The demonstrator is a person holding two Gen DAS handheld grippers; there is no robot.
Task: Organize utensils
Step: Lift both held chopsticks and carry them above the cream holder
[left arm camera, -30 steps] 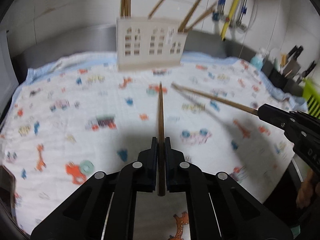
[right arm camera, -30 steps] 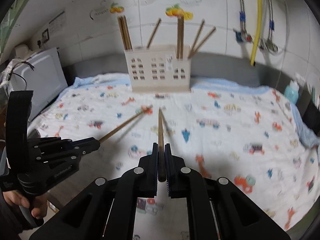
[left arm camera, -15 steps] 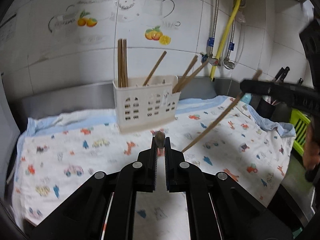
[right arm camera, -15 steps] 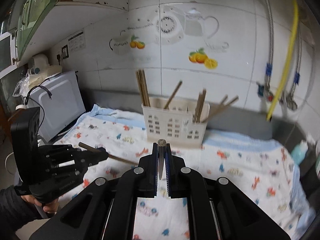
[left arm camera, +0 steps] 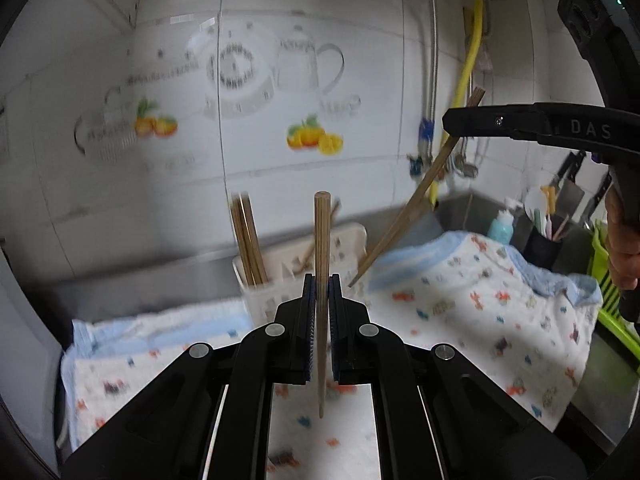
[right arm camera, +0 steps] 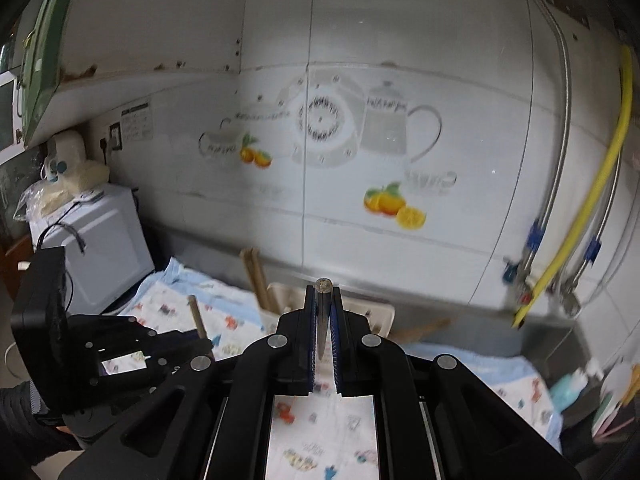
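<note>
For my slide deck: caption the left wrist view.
Left gripper clamps an upright chopstick above the white holder; right gripper carries another.

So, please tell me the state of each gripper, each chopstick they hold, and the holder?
Left gripper: shut on a chopstick.
Left chopstick: held upright.
Right gripper: shut on a chopstick.
Right chopstick: held slanted, tip down.
Chopstick holder: upright on the cloth, holding chopsticks.

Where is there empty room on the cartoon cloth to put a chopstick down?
The cloth is bare from the white holder to the blue bottle, and in front of the holder too. The holder is crowded with chopsticks; so is the far right corner.
</note>
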